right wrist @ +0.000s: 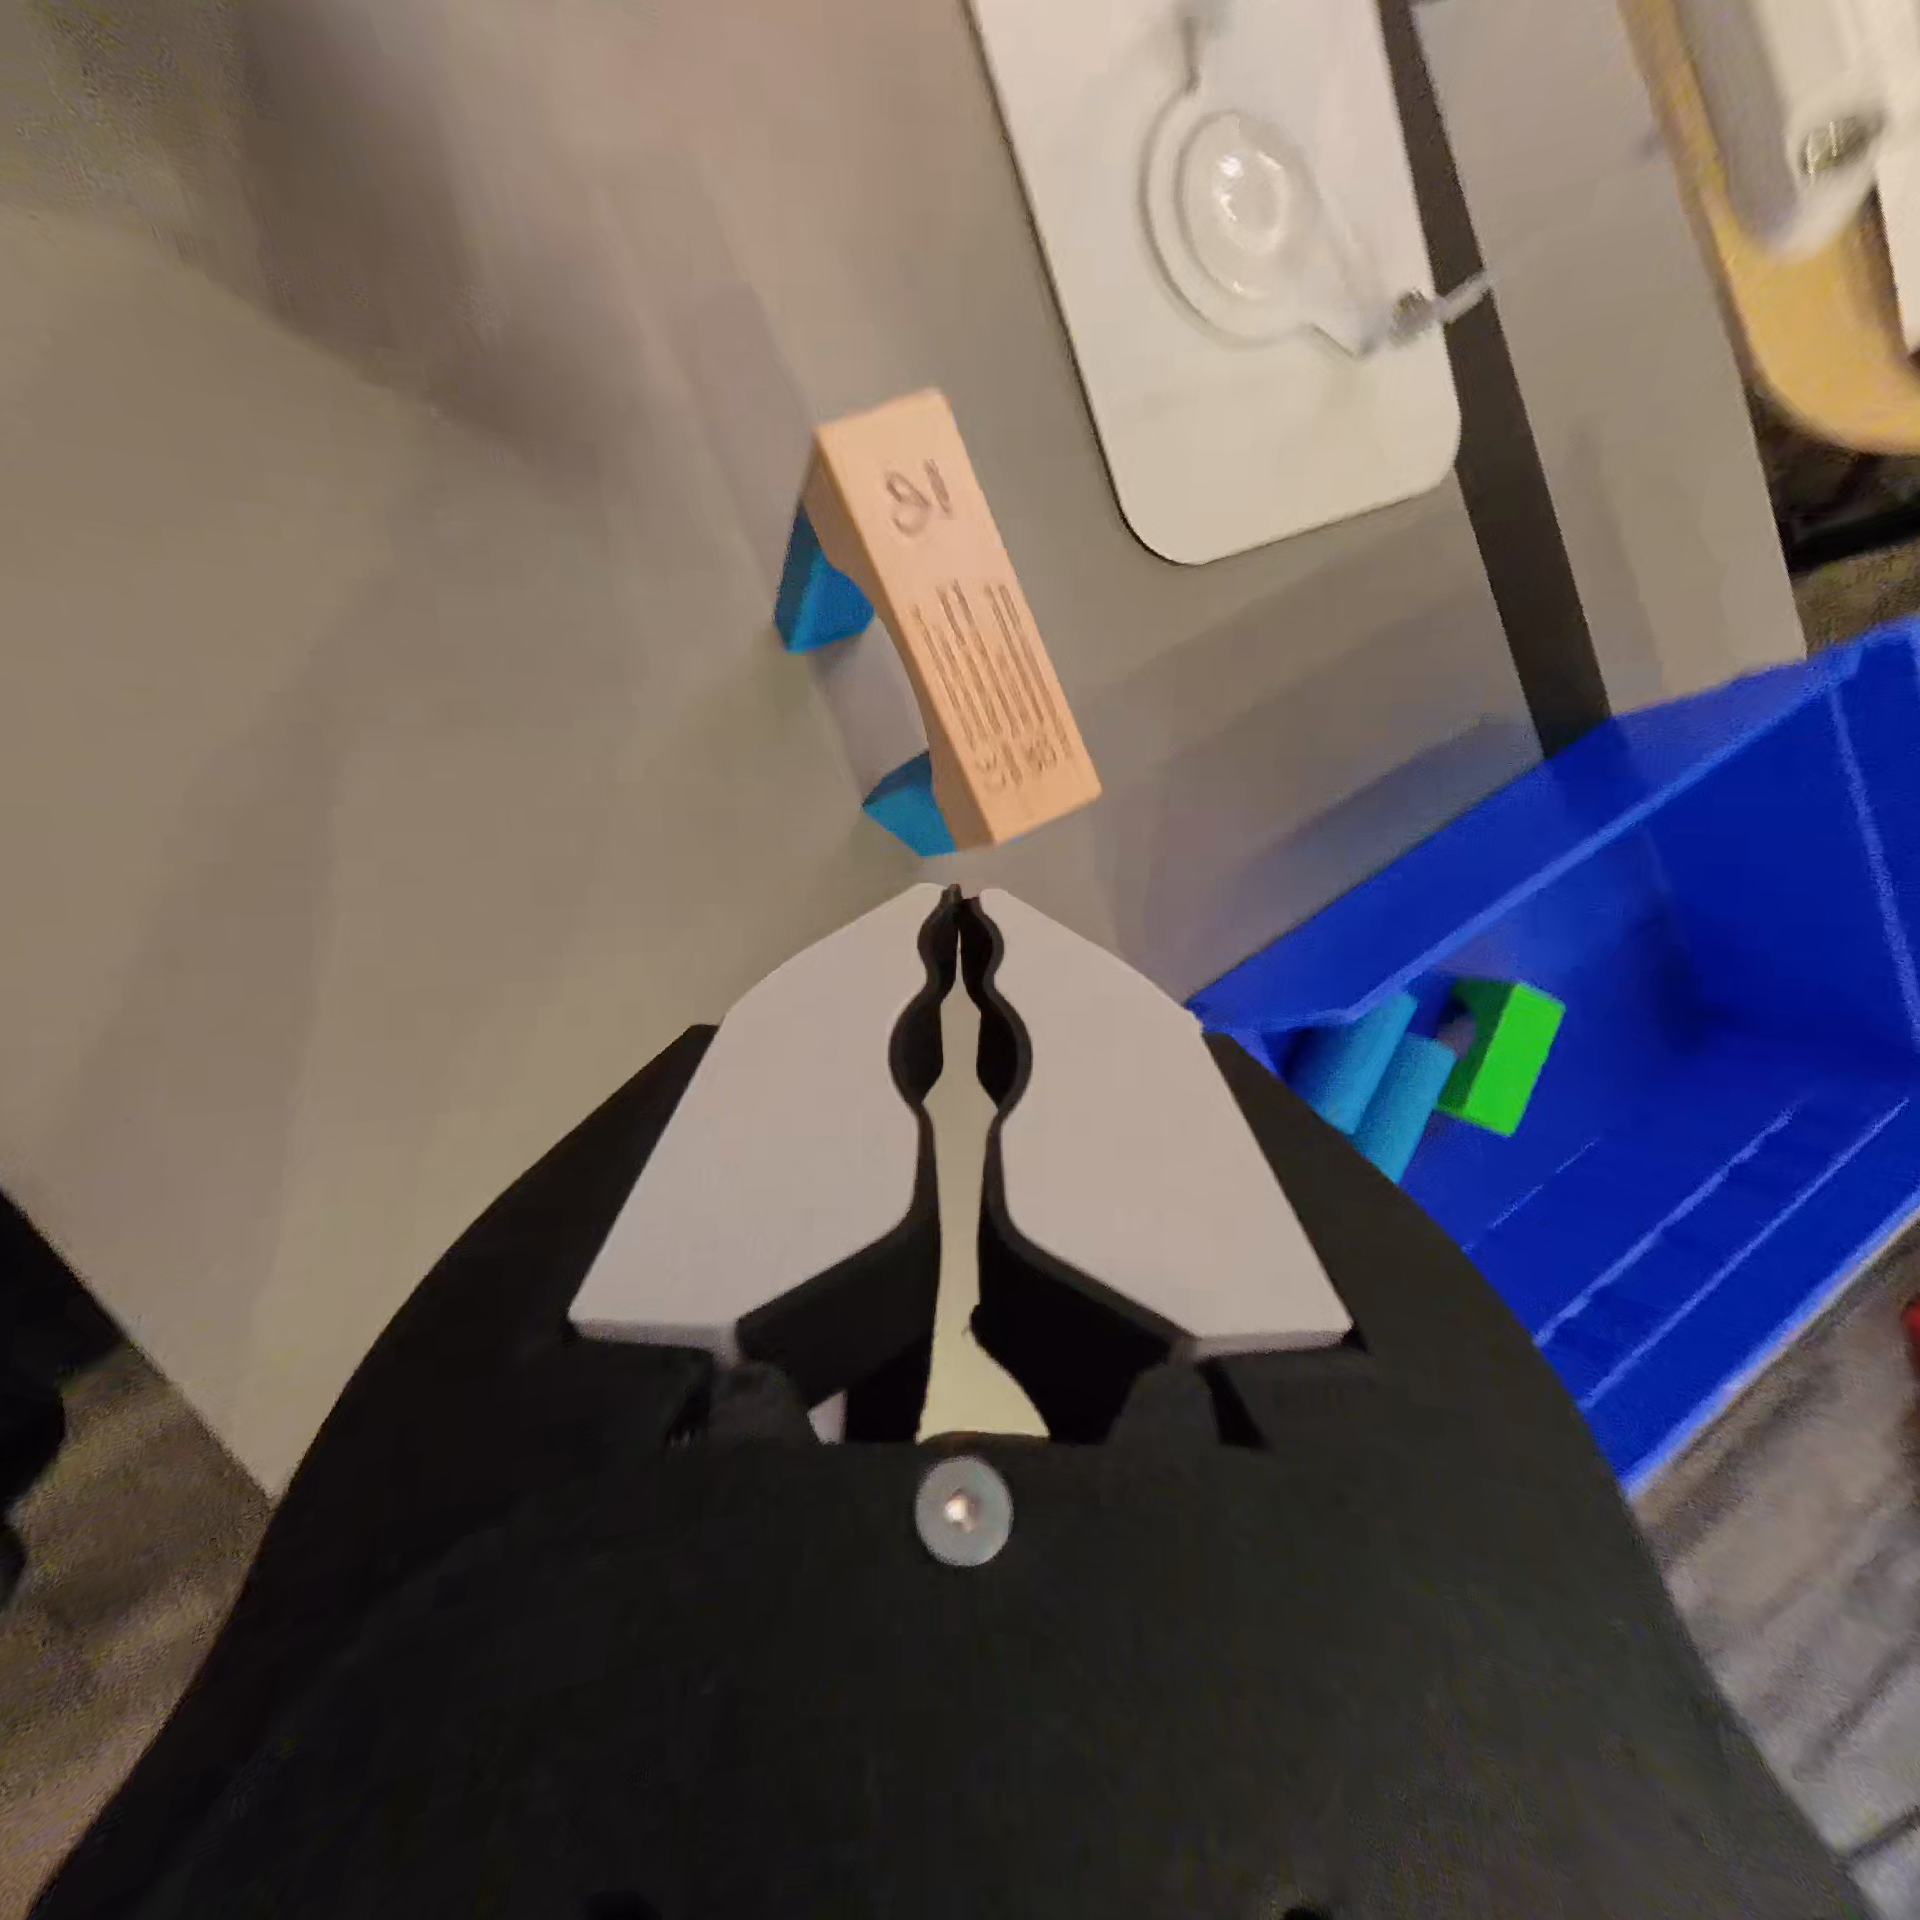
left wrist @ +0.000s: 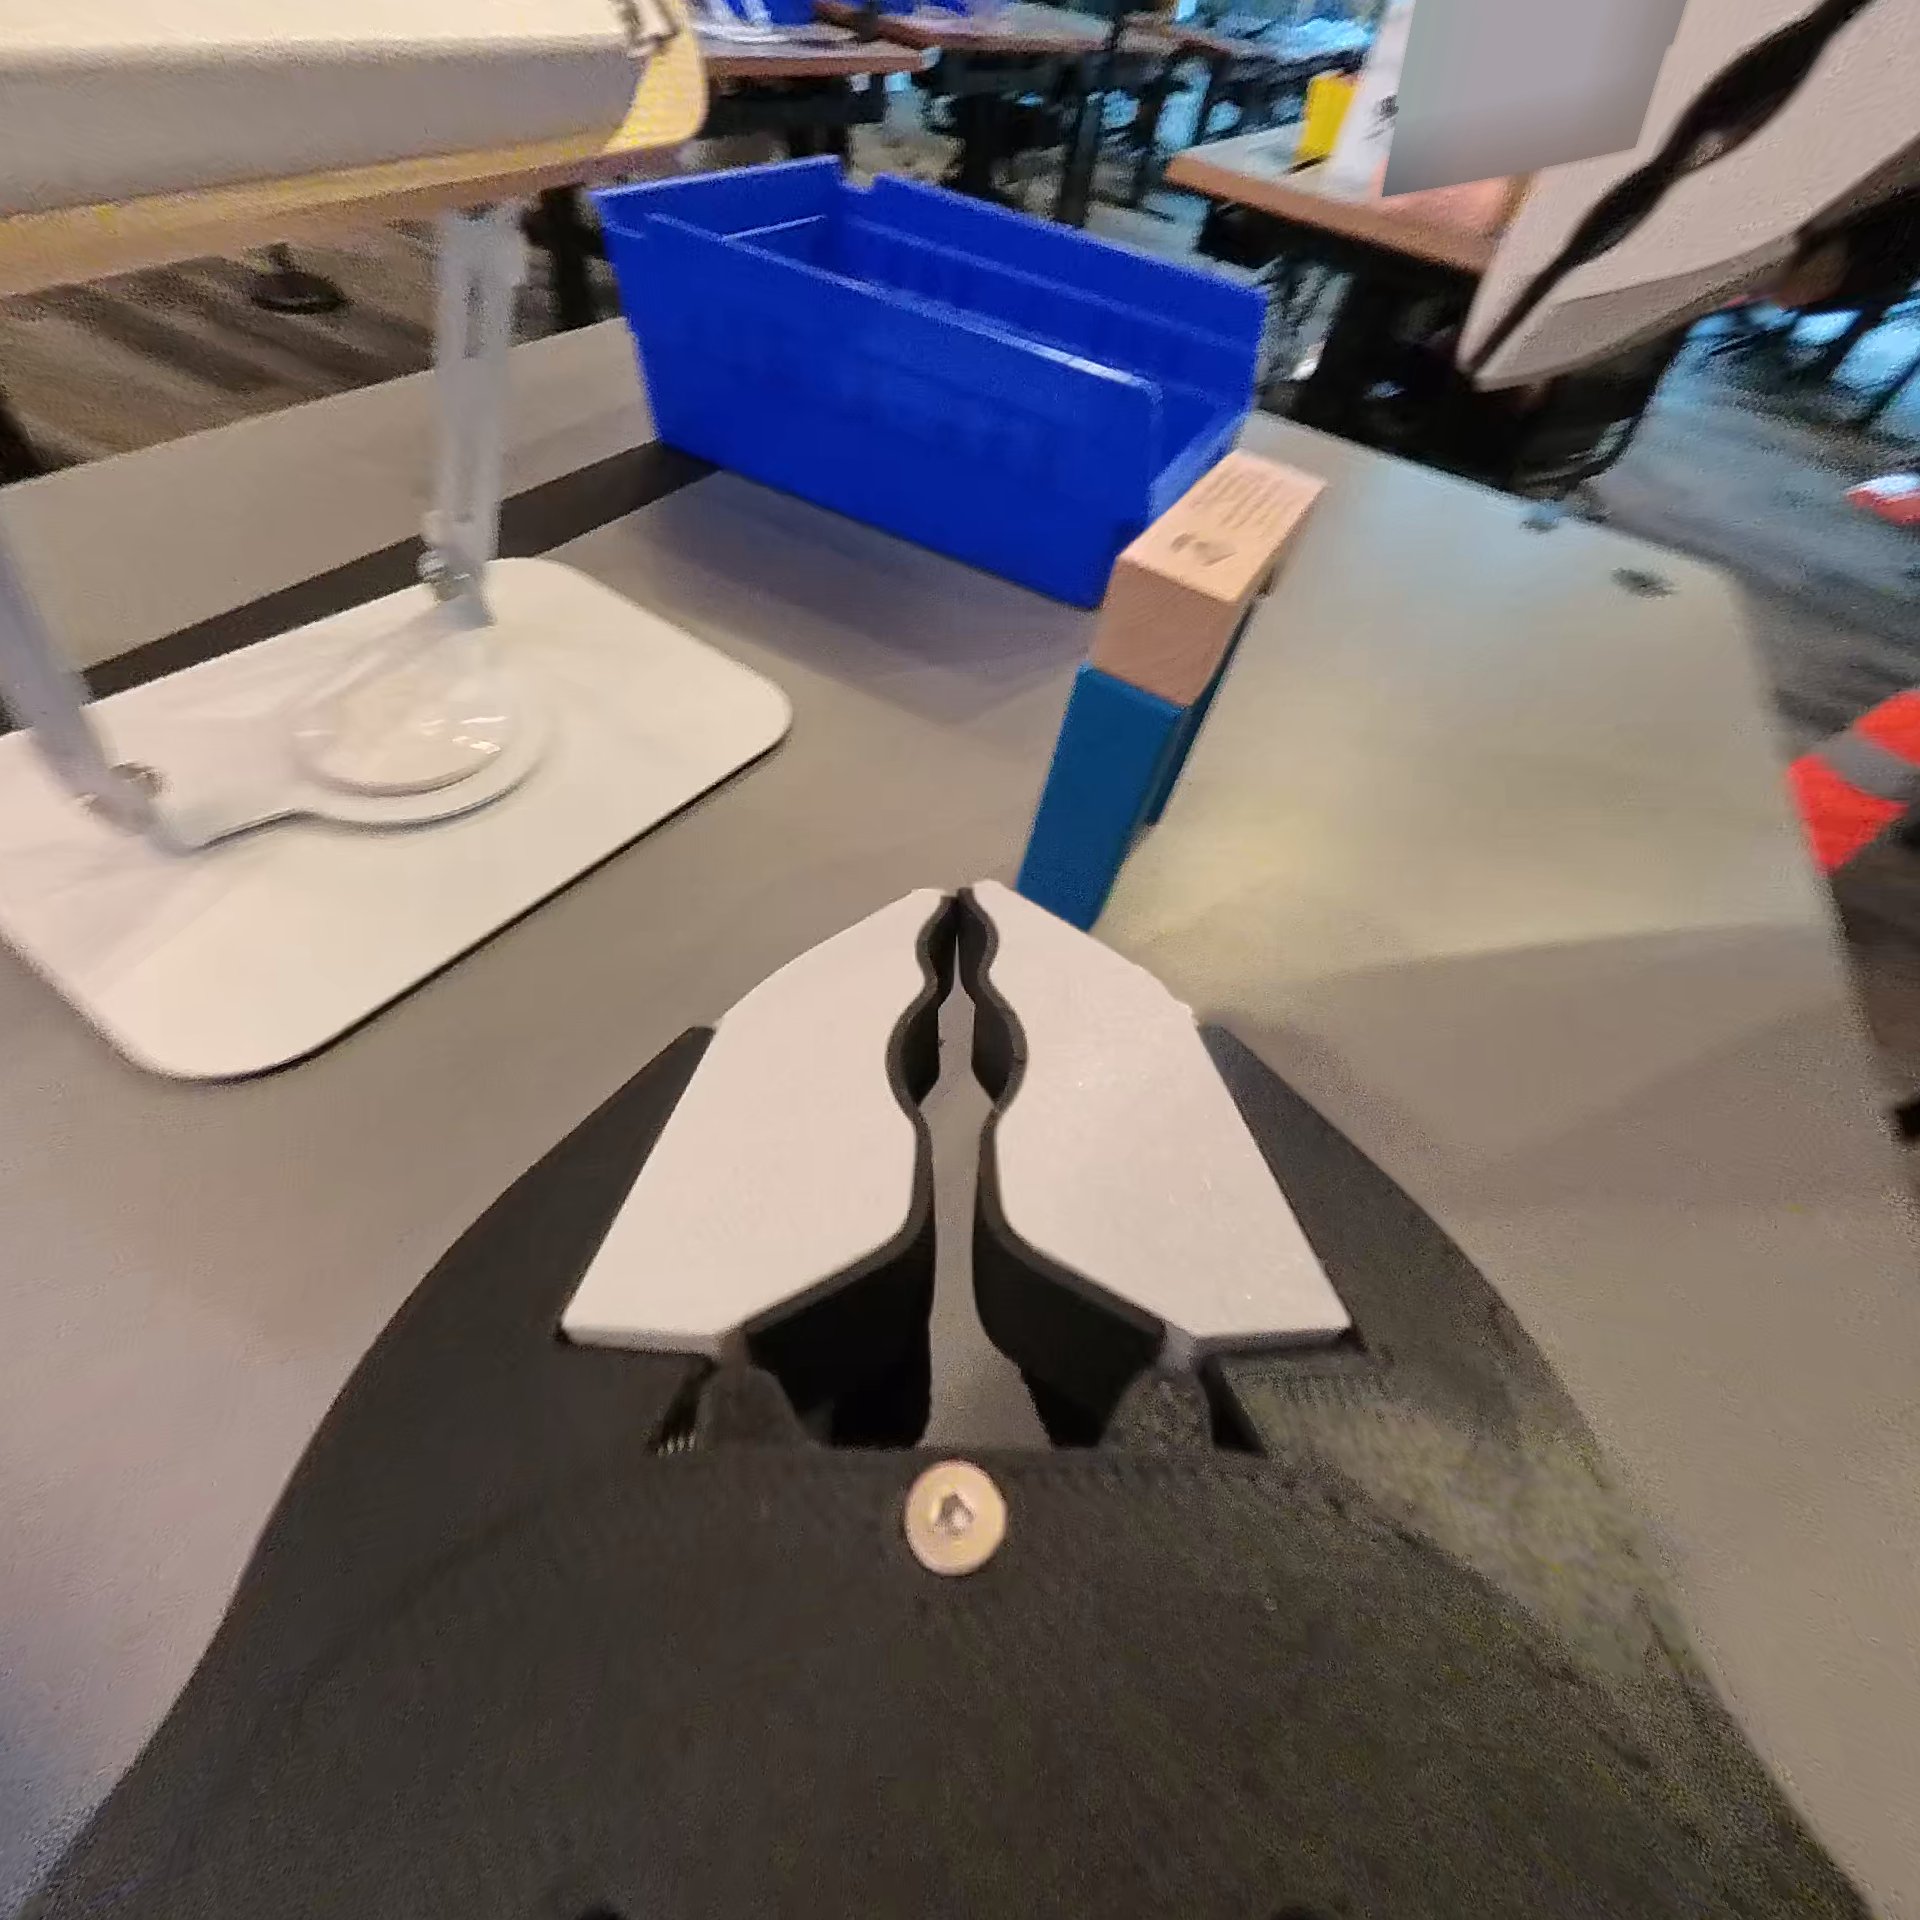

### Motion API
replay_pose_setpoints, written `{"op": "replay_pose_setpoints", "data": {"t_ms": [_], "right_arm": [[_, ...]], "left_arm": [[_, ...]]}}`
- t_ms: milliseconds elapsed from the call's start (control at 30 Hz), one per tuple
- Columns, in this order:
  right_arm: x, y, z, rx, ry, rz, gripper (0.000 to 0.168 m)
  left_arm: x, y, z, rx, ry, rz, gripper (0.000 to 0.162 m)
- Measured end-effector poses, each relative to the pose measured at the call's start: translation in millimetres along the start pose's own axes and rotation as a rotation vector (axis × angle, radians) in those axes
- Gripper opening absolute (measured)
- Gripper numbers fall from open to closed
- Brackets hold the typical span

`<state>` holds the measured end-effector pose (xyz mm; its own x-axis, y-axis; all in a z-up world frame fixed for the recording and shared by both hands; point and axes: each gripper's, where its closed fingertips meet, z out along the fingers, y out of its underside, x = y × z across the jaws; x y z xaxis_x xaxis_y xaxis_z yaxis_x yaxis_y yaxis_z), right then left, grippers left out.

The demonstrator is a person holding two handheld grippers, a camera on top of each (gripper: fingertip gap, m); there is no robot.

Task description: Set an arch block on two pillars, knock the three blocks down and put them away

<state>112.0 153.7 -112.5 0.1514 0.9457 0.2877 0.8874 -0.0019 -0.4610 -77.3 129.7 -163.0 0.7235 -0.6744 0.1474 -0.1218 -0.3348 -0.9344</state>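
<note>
On the grey tabletop (left wrist: 1455, 831), the arch block (right wrist: 951, 613) is sitting across two blue pillars (right wrist: 821, 592), with the blue bin (right wrist: 1662, 935) near. The left tool (left wrist: 961, 904) and right tool (right wrist: 951, 899) are hovering closed and empty. Stacking looks finished; knocking down calls for a sideways push.

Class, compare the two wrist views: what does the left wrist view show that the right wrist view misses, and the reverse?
Only the left: the right gripper up high, and workbenches behind.

Only the right: a green block and blue blocks inside the bin.

Both: the wooden arch on two blue pillars, the blue bin, the white stand base, the grey table.
</note>
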Motion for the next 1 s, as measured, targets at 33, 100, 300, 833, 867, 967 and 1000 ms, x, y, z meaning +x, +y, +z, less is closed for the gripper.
{"op": "replay_pose_setpoints", "data": {"t_ms": [33,100,300,833,867,967,1000], "right_arm": [[1.2,9.1,4.4,0.034,0.023,0.047,0.001],[11.7,21.4,13.8,0.126,0.124,0.140,0.001],[55.7,63.1,37.7,0.298,0.523,0.348,0.001],[78.1,103.7,70.3,0.304,0.654,0.509,0.001],[78.3,105.5,71.3,0.296,0.654,0.507,0.001],[74.9,112.1,81.7,0.281,0.591,0.539,0.001],[73.2,115.4,85.9,0.273,0.562,0.559,0.001]], "left_arm": [[-5.3,2.7,-2.1,-0.004,-0.051,0.007,0.000],[-19.4,7.9,-8.4,0.002,-0.162,-0.006,0.000],[-50.5,16.4,-29.6,0.035,-0.413,-0.053,0.000],[-67.5,37.3,-29.7,-0.050,-0.530,-0.043,0.000],[-68.7,38.6,-31.3,-0.055,-0.537,-0.043,0.000],[-70.3,42.9,-37.0,-0.065,-0.542,-0.070,0.000],[-71.7,45.2,-40.4,-0.072,-0.551,-0.074,0.000]]}}
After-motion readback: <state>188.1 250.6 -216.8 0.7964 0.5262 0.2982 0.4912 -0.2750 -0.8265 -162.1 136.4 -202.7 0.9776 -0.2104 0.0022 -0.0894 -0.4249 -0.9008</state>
